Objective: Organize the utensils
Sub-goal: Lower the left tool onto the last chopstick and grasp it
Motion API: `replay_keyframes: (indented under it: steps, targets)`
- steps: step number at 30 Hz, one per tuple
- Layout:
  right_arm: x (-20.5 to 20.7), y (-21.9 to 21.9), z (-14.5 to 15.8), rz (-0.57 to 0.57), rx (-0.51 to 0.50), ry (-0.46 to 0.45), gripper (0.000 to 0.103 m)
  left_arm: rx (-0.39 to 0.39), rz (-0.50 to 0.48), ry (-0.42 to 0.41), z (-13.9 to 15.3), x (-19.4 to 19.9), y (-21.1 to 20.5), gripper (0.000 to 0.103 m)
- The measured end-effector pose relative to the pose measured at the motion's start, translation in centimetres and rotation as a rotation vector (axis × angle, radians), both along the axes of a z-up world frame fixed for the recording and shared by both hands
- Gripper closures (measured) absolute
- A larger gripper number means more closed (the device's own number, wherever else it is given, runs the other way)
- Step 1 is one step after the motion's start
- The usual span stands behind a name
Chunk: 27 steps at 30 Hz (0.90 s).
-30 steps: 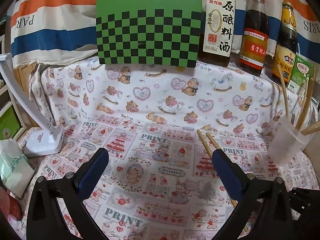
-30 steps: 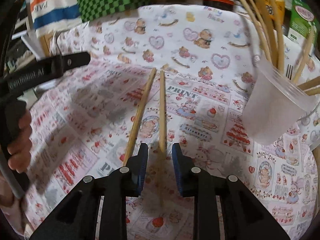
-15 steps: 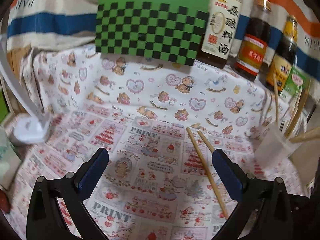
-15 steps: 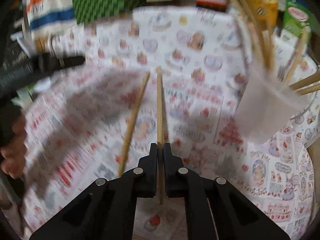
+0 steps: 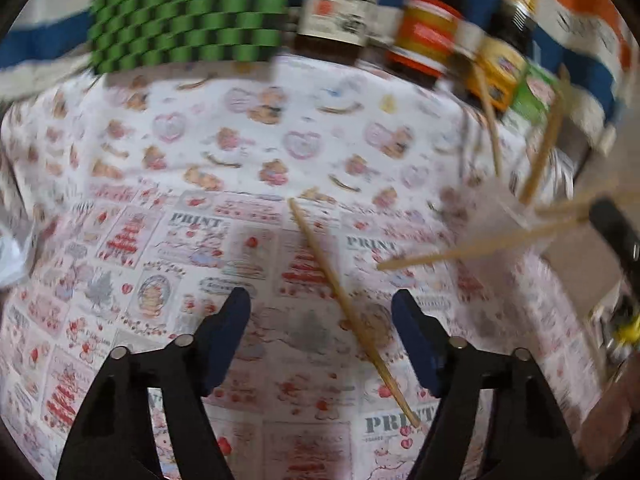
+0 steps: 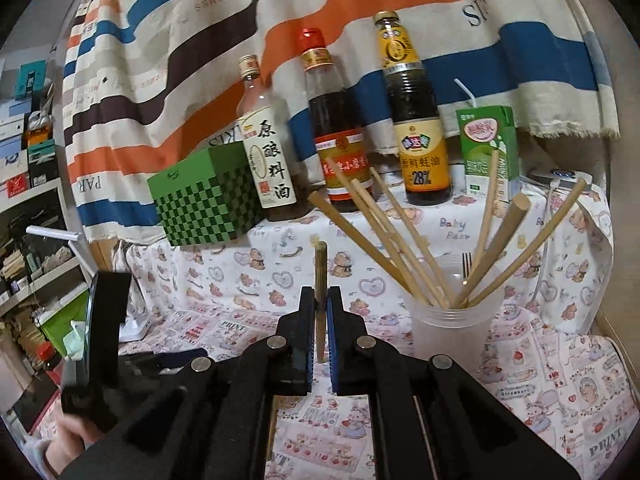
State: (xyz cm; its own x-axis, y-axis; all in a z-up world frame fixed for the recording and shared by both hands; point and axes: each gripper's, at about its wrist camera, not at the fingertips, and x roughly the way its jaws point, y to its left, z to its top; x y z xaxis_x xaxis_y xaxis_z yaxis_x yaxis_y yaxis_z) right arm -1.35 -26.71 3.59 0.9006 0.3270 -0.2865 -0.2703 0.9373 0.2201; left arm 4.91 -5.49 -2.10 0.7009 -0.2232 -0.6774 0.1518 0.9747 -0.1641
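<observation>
Now right gripper [image 6: 319, 312] clamps one chopstick [image 6: 320, 280], lifted just left of the cup [image 6: 452, 332]. Left gripper [image 5: 320, 332], jaws just closing, empty, straddles the second chopstick [image 5: 344, 304] on the cloth [image 5: 160, 240]. Risk: crowded cup deflects the tip; thin stick rolls from closing pads.

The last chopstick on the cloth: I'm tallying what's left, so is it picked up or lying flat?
Lying flat. The chopstick rests on the printed cloth between the left claw's open fingers, not gripped.
</observation>
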Motion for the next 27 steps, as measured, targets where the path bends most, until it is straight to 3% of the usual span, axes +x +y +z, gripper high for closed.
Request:
replay_keyframes:
  steps: [2,4,8,12,15,17,19,22,25,27]
  targets:
    - [0.1,-0.1,-0.1,0.003,0.004,0.000,0.097,0.064,-0.050,-0.004,-0.1,-0.2,-1.7,0.039]
    - [-0.2,-0.2,0.1,0.012,0.014,-0.014,0.097,0.086,-0.108,0.046,-0.7,0.1,-2.8,0.048]
    - [-1.8,-0.3,0.4,0.011,0.005,-0.076,0.096,0.187,-0.115,0.086,-2.2,0.5,-4.4,0.051]
    - [-3.6,0.7,1.1,-0.021,-0.056,-0.160,0.097,0.216,-0.114,0.129,-3.3,0.9,-4.7,0.051]
    - [-3.8,1.0,1.0,-0.007,-0.057,-0.166,0.096,0.192,-0.097,0.136,-3.5,1.3,-4.4,0.052]
    - [-3.9,1.1,1.0,-0.017,-0.065,-0.178,0.096,0.192,-0.078,0.131,-3.5,1.2,-4.2,0.062]
    - [-3.9,1.1,0.9,-0.020,-0.062,-0.179,0.096,0.191,-0.080,0.130,-3.4,1.2,-4.2,0.082]
    - [-3.8,0.9,0.9,0.002,-0.051,-0.174,0.097,0.178,-0.072,0.145,-3.3,1.1,-3.7,0.096]
    - [-3.6,0.9,0.9,0.017,-0.039,-0.167,0.097,0.147,-0.021,0.156,-3.1,1.3,-2.4,0.097]
    - [-3.5,0.9,0.8,0.002,-0.041,-0.165,0.097,0.125,0.021,0.117,-2.3,1.0,-1.2,0.097]
